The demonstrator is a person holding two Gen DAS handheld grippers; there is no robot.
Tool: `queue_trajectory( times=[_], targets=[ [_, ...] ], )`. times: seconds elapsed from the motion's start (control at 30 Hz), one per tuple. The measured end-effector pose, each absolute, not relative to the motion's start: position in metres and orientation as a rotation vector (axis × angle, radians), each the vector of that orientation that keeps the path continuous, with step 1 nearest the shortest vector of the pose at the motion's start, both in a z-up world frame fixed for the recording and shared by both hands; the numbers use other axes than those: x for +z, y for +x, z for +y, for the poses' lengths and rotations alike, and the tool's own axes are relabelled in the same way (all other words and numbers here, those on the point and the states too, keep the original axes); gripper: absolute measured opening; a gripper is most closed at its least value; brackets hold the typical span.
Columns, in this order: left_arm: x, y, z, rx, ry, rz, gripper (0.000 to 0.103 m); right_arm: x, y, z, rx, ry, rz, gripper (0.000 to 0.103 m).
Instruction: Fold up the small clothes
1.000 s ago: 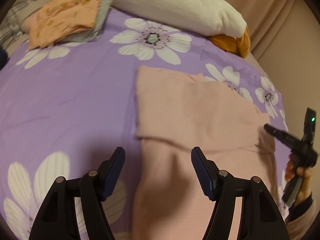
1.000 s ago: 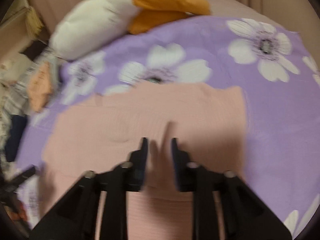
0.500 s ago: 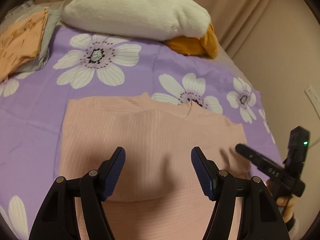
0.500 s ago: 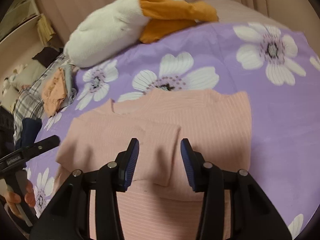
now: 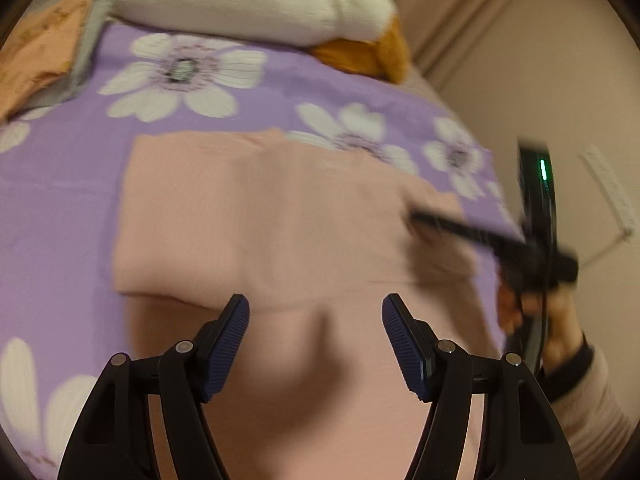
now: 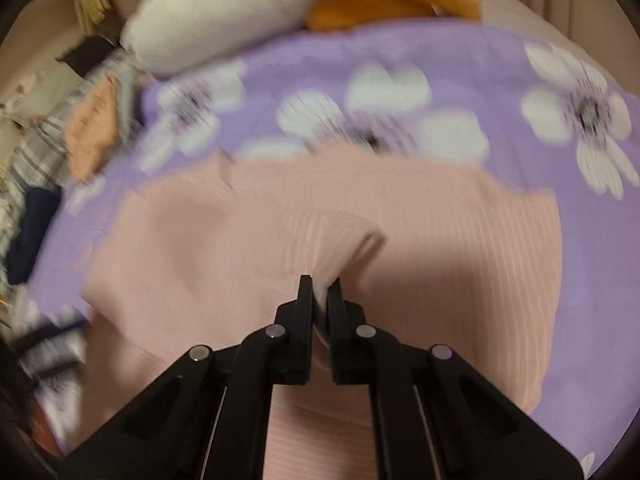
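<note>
A pink ribbed garment (image 5: 280, 216) lies partly folded on a purple flowered bedspread (image 5: 60, 208). My left gripper (image 5: 316, 336) is open and empty, hovering over the garment's near part. My right gripper (image 6: 320, 292) is shut on a raised fold of the pink garment (image 6: 440, 248); cloth bunches between its jaws. The right gripper also shows at the right of the left wrist view (image 5: 416, 218), its tips at the garment's right side. Both views are motion-blurred.
A white and orange plush toy (image 5: 256, 0) lies at the head of the bed. Folded orange and grey clothes (image 5: 36, 60) sit at the far left. More clothes (image 6: 36, 168) pile at the bed's left side in the right wrist view. A wall (image 5: 560, 80) stands to the right.
My right gripper was open half a second ago and has shut on a fold of the pink garment. The left gripper stayed open and shifted slightly over the garment.
</note>
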State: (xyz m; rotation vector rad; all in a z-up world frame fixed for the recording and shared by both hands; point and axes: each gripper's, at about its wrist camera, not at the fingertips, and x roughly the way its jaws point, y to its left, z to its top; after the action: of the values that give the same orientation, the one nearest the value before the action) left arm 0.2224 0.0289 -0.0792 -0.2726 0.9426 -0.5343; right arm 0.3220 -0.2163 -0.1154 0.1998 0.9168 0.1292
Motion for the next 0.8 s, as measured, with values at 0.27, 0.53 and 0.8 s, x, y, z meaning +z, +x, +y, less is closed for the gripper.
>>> queue_trajectory(
  times=[0.27,0.53,0.8],
  targets=[
    [-0.081,0.23,-0.015,-0.729,-0.439,0.917,0.067,0.029,0.33,-0.167,0.279,0.207,0.664,0.007],
    [-0.102,0.299,-0.031,-0.505,-0.506,0.872,0.067,0.052,0.321,-0.165,0.317,0.242,0.598,0.007],
    [-0.109,0.304,-0.005,-0.403,-0.517,0.92,0.067,0.014,0.318,-0.211,0.22,0.277,0.648,0.007]
  ],
)
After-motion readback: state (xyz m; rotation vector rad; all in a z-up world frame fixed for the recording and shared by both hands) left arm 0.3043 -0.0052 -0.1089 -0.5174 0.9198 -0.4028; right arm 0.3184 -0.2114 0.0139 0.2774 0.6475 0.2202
